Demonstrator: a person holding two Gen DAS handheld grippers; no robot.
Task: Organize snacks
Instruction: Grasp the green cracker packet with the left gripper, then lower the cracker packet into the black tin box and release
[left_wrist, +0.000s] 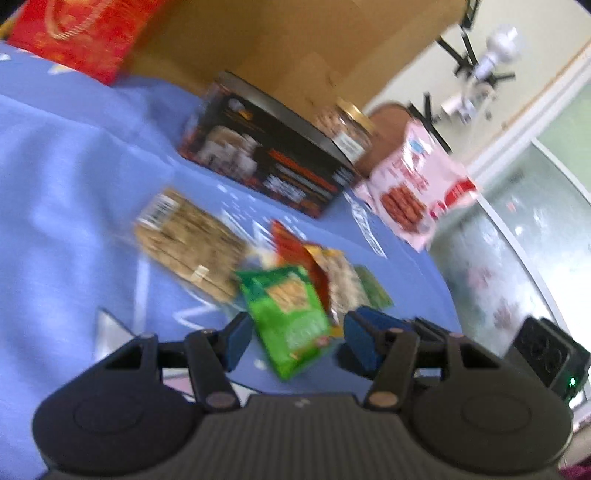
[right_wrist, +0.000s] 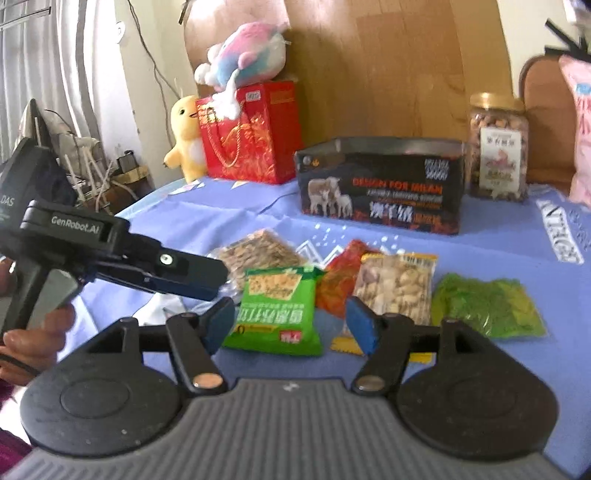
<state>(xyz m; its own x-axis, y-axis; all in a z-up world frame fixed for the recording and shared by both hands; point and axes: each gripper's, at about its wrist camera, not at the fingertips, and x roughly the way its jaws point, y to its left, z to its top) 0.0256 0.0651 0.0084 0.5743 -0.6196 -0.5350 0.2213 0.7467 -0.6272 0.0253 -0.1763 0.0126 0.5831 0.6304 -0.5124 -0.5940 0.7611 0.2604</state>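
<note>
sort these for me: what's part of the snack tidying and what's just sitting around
Snack job: green packet, nut packet, red packet, seed packet, green bag, nut jar, black box.

Just about: plush toys, red gift bag.

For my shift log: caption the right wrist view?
Open right gripper hovers over green packet among snacks on blue cloth; left gripper alongside.

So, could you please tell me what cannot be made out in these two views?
- Black box lettering: left view, motion blur.
- Pink bag: right view, cut off by the edge.
- Red packet: right view, partly under the green packet and nut packet.
</note>
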